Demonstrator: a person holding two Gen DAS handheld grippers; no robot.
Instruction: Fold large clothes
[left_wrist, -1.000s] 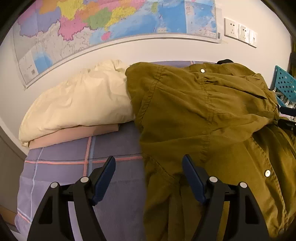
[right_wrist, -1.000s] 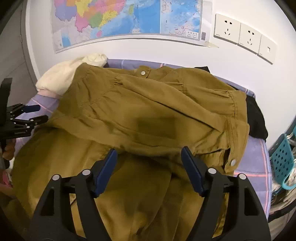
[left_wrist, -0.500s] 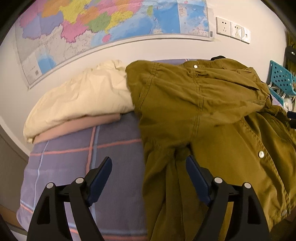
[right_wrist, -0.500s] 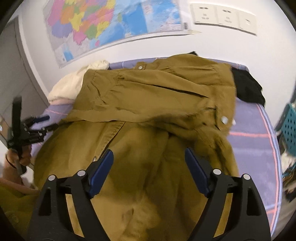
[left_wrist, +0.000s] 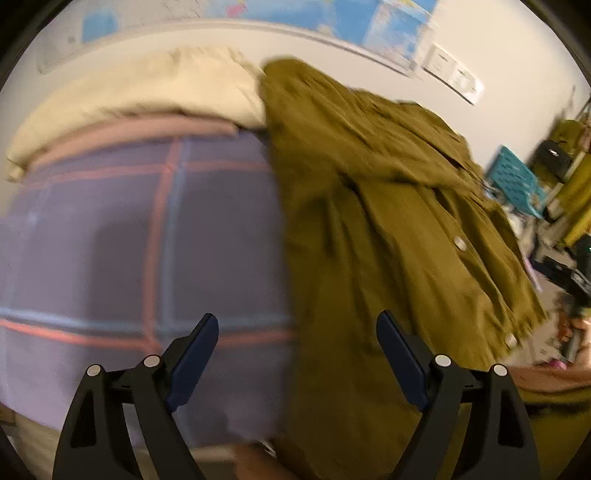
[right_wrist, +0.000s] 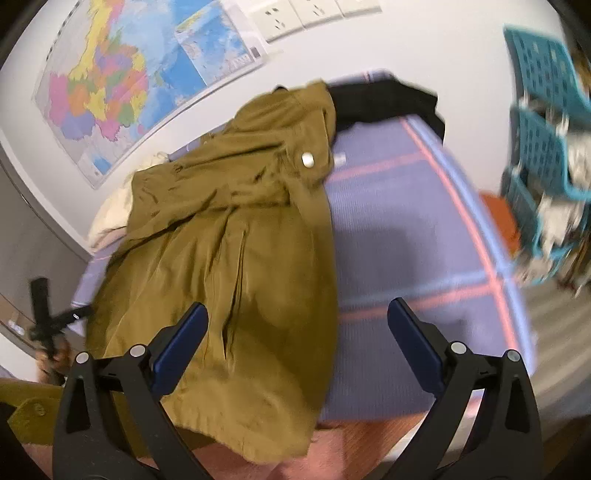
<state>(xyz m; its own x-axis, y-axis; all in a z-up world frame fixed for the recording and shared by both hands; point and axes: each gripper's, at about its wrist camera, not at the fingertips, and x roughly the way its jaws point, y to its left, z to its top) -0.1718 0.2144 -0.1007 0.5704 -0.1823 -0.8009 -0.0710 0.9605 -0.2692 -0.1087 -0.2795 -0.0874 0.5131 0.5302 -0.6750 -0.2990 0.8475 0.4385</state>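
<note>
An olive-green button jacket (left_wrist: 373, 229) lies spread on a purple checked sheet (left_wrist: 110, 236), its hem hanging over the near edge. My left gripper (left_wrist: 297, 347) hovers over the jacket's left edge, jaws still opening, nothing pressed between the pads. In the right wrist view the same jacket (right_wrist: 236, 266) fills the left half. My right gripper (right_wrist: 295, 343) hangs above its right edge and hem, jaws opening wide, pads clear of the cloth. The left gripper (right_wrist: 48, 321) shows small at the far left of that view.
Folded cream and pink bedding (left_wrist: 147, 99) lies at the bed's far left by the wall. A black garment (right_wrist: 384, 99) sits at the far right corner. Teal plastic baskets (right_wrist: 543, 133) stand beside the bed. A map (right_wrist: 129, 74) and sockets hang on the wall.
Both grippers have opened wider and swung outward, the left towards the jacket's left edge, the right towards its right edge. Both views now tilt lower towards the bed's near edge.
</note>
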